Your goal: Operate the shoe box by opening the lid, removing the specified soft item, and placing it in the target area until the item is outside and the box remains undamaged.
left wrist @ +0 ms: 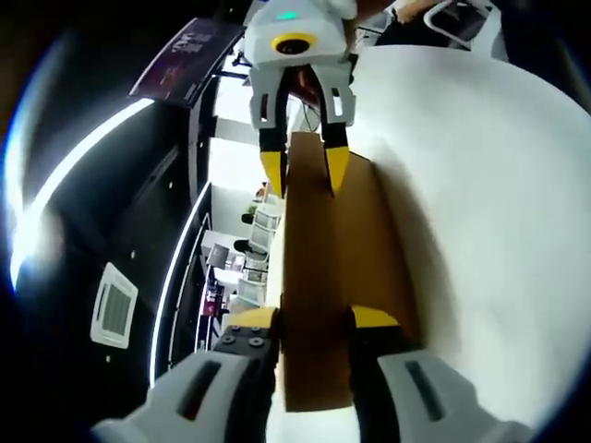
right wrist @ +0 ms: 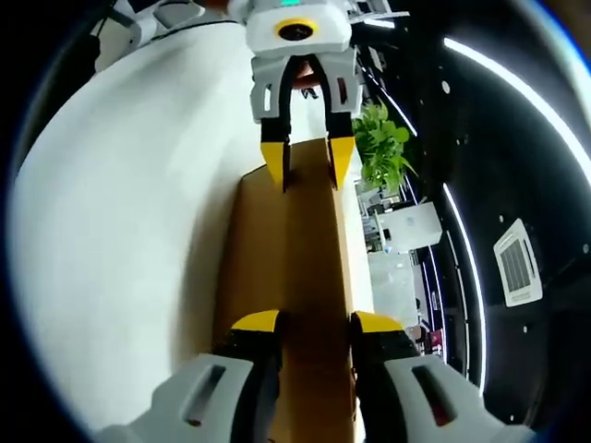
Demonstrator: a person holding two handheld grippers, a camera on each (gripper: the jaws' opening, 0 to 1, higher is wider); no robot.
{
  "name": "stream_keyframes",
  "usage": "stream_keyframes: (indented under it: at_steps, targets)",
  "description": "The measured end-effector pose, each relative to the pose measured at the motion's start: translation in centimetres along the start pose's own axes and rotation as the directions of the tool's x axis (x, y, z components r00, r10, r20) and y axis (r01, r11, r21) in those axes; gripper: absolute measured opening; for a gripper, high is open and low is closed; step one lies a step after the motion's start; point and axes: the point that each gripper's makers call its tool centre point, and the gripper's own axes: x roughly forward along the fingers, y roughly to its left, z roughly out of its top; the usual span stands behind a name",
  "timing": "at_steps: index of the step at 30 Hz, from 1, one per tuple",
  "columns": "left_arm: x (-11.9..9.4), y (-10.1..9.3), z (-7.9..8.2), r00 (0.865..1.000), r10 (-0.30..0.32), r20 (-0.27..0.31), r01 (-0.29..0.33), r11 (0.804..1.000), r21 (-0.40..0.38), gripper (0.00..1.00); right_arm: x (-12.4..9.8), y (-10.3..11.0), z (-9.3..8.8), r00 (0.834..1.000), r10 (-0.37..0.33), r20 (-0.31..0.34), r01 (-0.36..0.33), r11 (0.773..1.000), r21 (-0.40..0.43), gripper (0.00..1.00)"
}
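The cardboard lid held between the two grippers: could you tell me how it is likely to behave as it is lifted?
The cardboard lid looks flat and thin, so it is probably light and fairly stiff. With the left gripper and right gripper pinching opposite ends, it may bow or crease if squeezed hard or twisted.

A white table [left wrist: 480, 212] lay under bright light. A leafy green plant [right wrist: 386, 148] stood beyond its edge. Long light strips [right wrist: 517, 88] and a square ceiling vent [right wrist: 519, 263] crossed the dark ceiling. A dark sign [left wrist: 185, 57] hung nearby.
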Motion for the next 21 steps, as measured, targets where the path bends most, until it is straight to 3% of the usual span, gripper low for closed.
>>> stream_keyframes:
  at_steps: [8,21]
  targets:
    - [0.3,0.7,-0.4,0.999,0.030,-0.026,-0.030,0.999,0.026,0.34,-0.2,-0.8,0.2,1.000,-0.003,-0.009,0.003,1.000,0.022,0.28]
    - [0.2,1.7,-0.3,0.999,0.031,-0.034,-0.031,0.999,-0.007,0.29,0.7,-1.1,0.8,0.999,-0.040,-0.007,0.040,0.999,-0.007,0.29]
